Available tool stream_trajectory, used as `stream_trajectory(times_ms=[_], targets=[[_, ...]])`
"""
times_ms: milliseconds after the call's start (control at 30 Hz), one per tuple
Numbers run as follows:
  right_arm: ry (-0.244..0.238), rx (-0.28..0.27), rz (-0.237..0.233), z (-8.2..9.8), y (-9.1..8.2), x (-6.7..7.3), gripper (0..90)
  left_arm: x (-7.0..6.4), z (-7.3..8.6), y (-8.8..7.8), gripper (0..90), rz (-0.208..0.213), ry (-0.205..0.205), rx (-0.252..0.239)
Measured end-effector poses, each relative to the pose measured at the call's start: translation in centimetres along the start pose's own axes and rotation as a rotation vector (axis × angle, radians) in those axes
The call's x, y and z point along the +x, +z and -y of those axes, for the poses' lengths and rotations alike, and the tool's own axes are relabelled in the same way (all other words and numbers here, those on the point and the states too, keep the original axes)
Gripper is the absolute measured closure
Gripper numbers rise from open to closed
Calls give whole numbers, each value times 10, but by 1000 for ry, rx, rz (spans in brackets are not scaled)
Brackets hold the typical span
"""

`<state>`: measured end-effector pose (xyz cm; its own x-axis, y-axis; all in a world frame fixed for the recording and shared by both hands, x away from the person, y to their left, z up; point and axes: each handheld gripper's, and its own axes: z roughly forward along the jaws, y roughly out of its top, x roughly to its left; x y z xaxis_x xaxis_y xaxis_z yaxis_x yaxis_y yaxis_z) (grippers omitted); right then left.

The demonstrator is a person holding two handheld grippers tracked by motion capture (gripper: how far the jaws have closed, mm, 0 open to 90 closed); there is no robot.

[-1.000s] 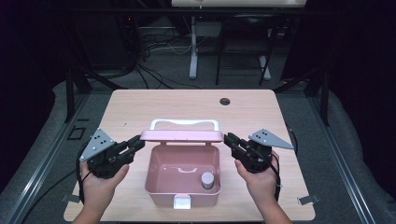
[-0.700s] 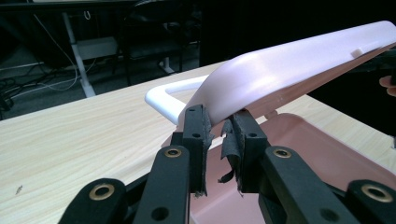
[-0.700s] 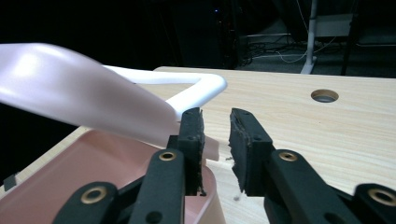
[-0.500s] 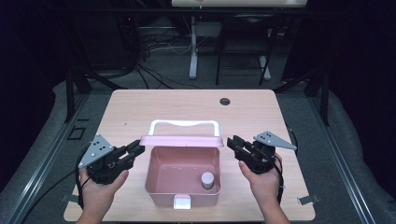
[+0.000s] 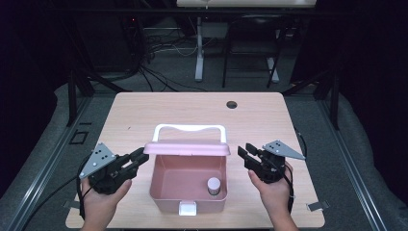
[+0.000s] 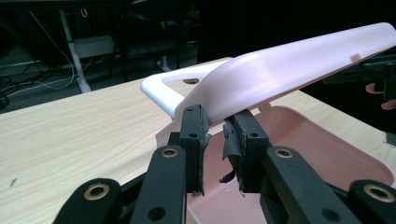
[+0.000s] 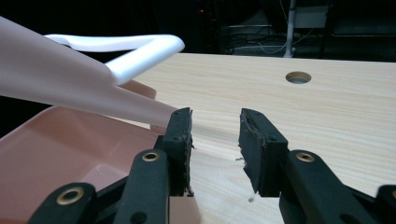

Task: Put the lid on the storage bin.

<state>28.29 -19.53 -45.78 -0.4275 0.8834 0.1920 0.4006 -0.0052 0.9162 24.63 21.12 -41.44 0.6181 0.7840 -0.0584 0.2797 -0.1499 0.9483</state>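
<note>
Pink box (image 5: 187, 192) sits open near the front of the bench (image 5: 144, 110), lid (image 5: 186, 148) raised, a small jar (image 5: 213, 186) inside. Left hand-held gripper (image 5: 139, 158) is at the lid's left edge, jaws narrowly parted around it; contact uncertain. Right hand-held gripper (image 5: 244, 153) is beside the lid's right end, jaws apart, just been opening, nothing between them.
</note>
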Motion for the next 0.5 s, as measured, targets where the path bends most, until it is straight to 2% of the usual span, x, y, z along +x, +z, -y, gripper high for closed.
stream_trajectory(times_ms=[500], targets=[[20,10,21,9,1,-7,633,-5,17,-8,760,20,-10,-5]])
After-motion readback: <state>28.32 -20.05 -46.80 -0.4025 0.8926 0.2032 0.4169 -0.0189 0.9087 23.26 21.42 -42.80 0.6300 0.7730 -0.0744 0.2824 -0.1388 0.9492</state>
